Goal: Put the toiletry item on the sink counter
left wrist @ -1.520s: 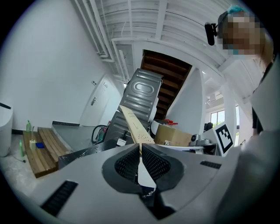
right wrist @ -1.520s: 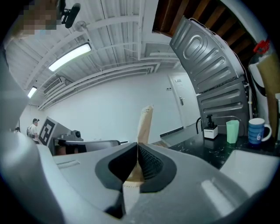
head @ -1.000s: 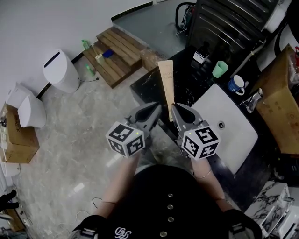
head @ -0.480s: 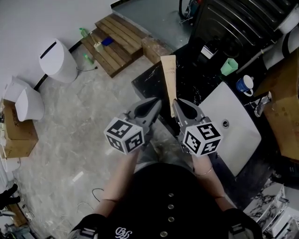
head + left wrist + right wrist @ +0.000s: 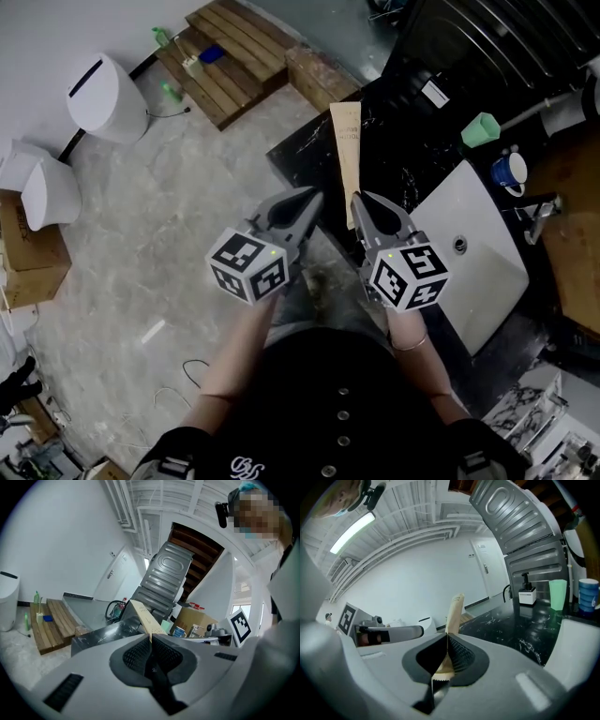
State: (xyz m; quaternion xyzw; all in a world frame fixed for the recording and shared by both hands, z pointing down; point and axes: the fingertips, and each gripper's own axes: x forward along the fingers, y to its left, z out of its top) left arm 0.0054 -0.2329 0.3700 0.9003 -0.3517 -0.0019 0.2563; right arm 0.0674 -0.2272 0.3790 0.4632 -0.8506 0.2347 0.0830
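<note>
Right now my right claw (image 5: 446,639) is pressed together on the flat crimped tail of the tan toiletry tube (image 5: 346,141). The tube stands straight out from the tips, pointing away from me. I judge it light and soft-walled: a squeezable body that would buckle or ooze under a hard nip, with a smooth skin that could slide. The crimp is the thin, stiff part, so it is the fair place to hold. A long tube pinched only at its end will likely wag if I swing it.

My left claw (image 5: 312,197) rides just beside the right one and level with it. Its jaws are closed on nothing, as far as its own view lets me tell. Both claws point forward, my forearms close together in front of my body.

Seen from above, the tube's far end lies over the near edge of the black sink counter (image 5: 394,164). The white basin (image 5: 469,267) sits to the right of my right claw. A green cup (image 5: 480,129) and a blue mug (image 5: 509,171) stand farther off beyond it.
</note>
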